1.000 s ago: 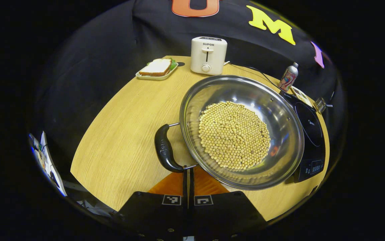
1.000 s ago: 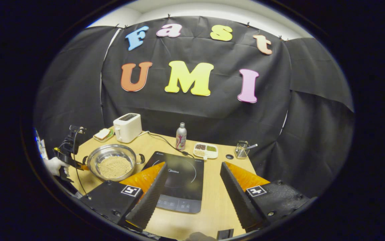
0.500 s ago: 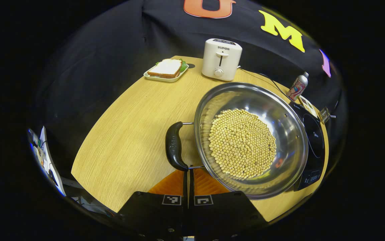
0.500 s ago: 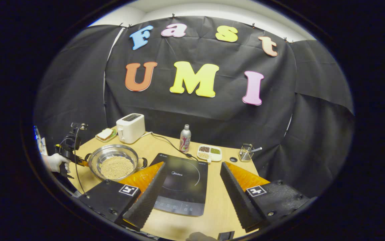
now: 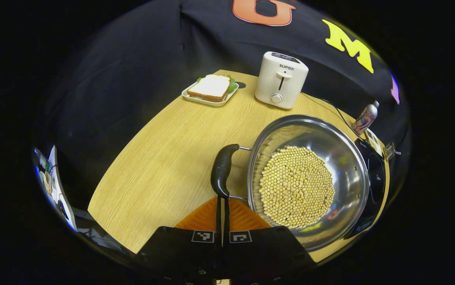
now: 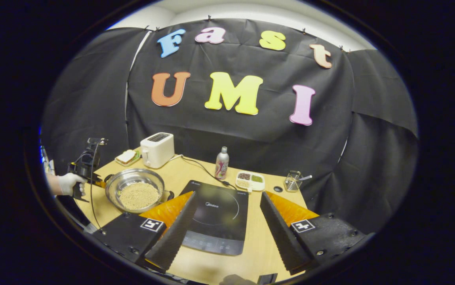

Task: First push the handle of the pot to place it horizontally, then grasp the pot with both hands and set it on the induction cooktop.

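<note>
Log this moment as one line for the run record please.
phase: pushing handle | left gripper: shut, tips at pot handle | right gripper: open, above induction cooktop | pot: on table, beside cooktop

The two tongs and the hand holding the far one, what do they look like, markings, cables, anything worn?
Each set of tongs has a black body carrying square black-and-white coded markers: the left tongs show two side by side, the right tongs one on each side. The right fingers are long wedges with ridged inner faces. In the right gripper view, the hand on the far tongs wears a white glove, and a dark cable hangs from that unit.
</note>
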Demonstrator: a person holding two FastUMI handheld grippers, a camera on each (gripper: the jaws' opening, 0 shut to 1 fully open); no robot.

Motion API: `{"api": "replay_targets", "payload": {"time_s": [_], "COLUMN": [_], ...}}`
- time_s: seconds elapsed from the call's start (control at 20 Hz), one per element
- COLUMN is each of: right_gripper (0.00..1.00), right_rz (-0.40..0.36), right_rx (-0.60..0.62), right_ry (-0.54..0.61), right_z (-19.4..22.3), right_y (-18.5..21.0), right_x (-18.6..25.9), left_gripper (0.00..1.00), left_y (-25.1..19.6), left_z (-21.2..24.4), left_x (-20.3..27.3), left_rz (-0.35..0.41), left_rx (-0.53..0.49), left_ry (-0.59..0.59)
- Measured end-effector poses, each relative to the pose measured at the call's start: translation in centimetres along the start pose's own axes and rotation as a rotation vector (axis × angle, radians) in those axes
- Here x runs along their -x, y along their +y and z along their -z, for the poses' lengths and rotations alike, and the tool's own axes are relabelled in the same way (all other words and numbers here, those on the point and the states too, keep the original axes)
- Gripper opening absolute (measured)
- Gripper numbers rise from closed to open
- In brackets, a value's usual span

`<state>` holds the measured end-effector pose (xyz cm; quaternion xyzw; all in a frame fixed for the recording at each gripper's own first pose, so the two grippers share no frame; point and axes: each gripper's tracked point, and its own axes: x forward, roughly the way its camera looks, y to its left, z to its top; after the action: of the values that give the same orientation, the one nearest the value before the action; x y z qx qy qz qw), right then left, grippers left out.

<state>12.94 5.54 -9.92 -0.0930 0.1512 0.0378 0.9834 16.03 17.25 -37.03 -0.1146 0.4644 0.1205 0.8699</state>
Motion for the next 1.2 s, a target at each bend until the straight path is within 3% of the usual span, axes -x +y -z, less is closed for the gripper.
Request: {"api": "replay_targets", "payload": {"time_s": [0.4,0.45,0.5,0.55,0.6,0.8,0.9,0.95,1.0,1.05,1.1,1.2], "right_gripper": [1.0,1.0,1.0,1.0,1.0,1.0,1.0,1.0,1.0,1.0,1.0,1.0], "right_rz": [-0.036,-0.04,-0.047,-0.058,-0.071,-0.166,-0.209,-0.224,-0.24,-0.248,-0.252,-0.245], "right_rx": [0.003,0.007,0.014,0.013,0.006,-0.054,-0.066,-0.076,-0.083,-0.086,-0.094,-0.12], "right_ry": [0.018,0.019,0.022,0.021,0.023,0.087,0.134,0.149,0.167,0.186,0.202,0.25], "right_z": [0.4,0.5,0.7,0.7,1.0,2.6,3.7,3.9,4.3,4.7,5.2,6.2], "right_y": [2.1,2.4,2.6,2.9,3.4,6.6,8.7,9.9,11.2,12.4,13.5,15.6], "right_x": [-0.6,-0.9,-1.3,-1.8,-2.5,-6.0,-7.8,-8.6,-9.3,-10.1,-11.2,-13.3], "left_gripper": [0.0,0.11,0.0,0.1,0.0,0.0,0.0,0.11,0.0,0.24,0.27,0.66], "left_y": [0.5,0.6,0.6,0.5,0.5,1.5,1.5,1.5,1.8,2.4,2.8,2.6], "left_z": [-2.1,-2.3,-2.5,-2.7,-2.8,-2.9,-3.5,-3.8,-4.1,-4.6,-5.4,-6.2], "left_x": [-1.6,-1.6,-1.9,-1.8,-1.8,-0.6,0.1,0.1,0.3,0.5,0.6,1.1], "left_rz": [-0.013,-0.016,-0.016,-0.016,-0.011,-0.034,0.005,0.027,0.034,0.027,0.022,0.045], "left_rx": [-0.036,-0.042,-0.047,-0.05,-0.053,-0.085,-0.103,-0.114,-0.134,-0.16,-0.186,-0.223], "left_ry": [0.003,0.003,0.004,0.002,0.003,-0.048,-0.088,-0.105,-0.12,-0.138,-0.17,-0.204]}}
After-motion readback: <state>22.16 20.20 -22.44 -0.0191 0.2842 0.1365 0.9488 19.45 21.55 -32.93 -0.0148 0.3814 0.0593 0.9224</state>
